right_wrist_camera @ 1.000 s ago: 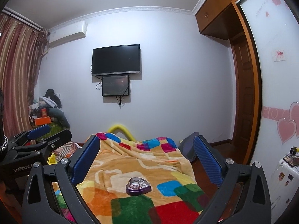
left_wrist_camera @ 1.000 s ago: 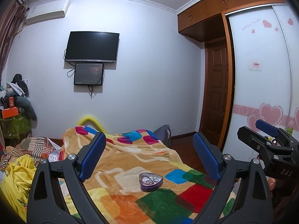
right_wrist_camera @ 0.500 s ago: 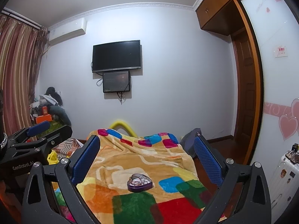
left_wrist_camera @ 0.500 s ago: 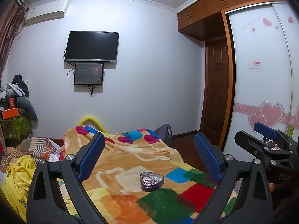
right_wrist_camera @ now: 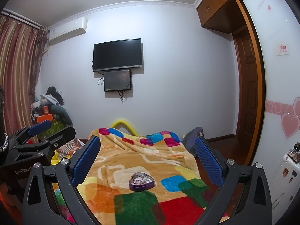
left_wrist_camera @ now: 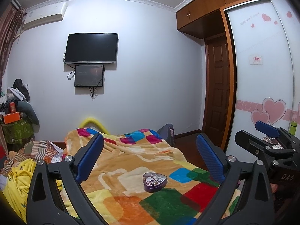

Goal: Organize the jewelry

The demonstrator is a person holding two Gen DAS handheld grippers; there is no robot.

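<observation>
Purple and heart-shaped, the jewelry tin [left_wrist_camera: 154,181] sat lidless on the patchwork blanket [left_wrist_camera: 131,161] of the bed, with rings and chains heaped inside. The left claw [left_wrist_camera: 150,161] was spread wide above the blanket, its 2 blue pads [left_wrist_camera: 90,157] either side of the tin and well short of it, holding nothing. The right claw [right_wrist_camera: 148,159] was equally wide and empty, also framing the tin [right_wrist_camera: 141,181]. Beyond the tin, a dark television [right_wrist_camera: 117,54] hung on the white wall above a smaller screen [right_wrist_camera: 117,82].
</observation>
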